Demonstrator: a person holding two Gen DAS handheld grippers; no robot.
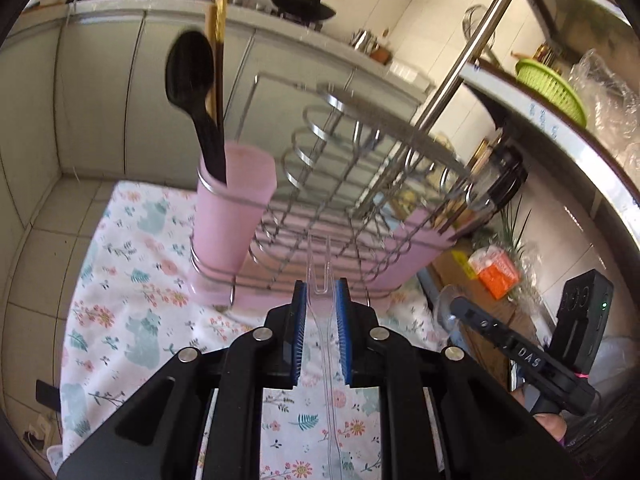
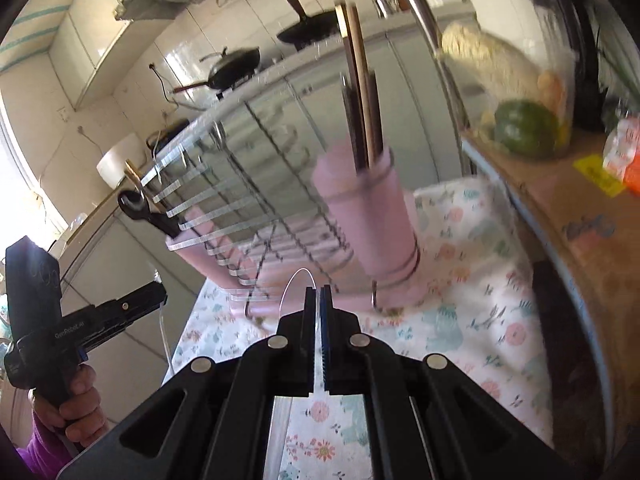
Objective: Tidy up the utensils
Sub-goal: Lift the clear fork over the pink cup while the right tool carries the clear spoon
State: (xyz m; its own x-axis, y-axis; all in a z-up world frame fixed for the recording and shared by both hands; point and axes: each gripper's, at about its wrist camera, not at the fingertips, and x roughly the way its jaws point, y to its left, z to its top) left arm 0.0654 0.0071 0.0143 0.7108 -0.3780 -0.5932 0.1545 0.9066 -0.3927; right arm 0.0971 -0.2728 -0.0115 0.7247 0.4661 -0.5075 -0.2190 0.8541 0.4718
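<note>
A wire dish rack [image 1: 340, 208] with a pink base stands on a floral cloth [image 1: 132, 320]. Its near pink cup [image 1: 234, 216] holds a black spoon [image 1: 192, 80] and chopsticks [image 1: 218, 52]. My left gripper [image 1: 321, 292] is shut on a clear plastic fork [image 1: 320, 264], tines pointing at the rack. My right gripper [image 2: 317, 294] is shut on a clear plastic spoon [image 2: 296, 284], its bowl sticking out ahead. In the right wrist view the other pink cup [image 2: 368, 216] holds chopsticks [image 2: 360, 92]. The right gripper also shows in the left wrist view [image 1: 460, 312].
A stove counter with two black woks [image 1: 304, 0] runs behind. A metal shelf with a green basket [image 1: 552, 88] overhangs on the right. A cardboard box [image 2: 580, 216] and a bag of food [image 2: 516, 92] stand right of the cloth.
</note>
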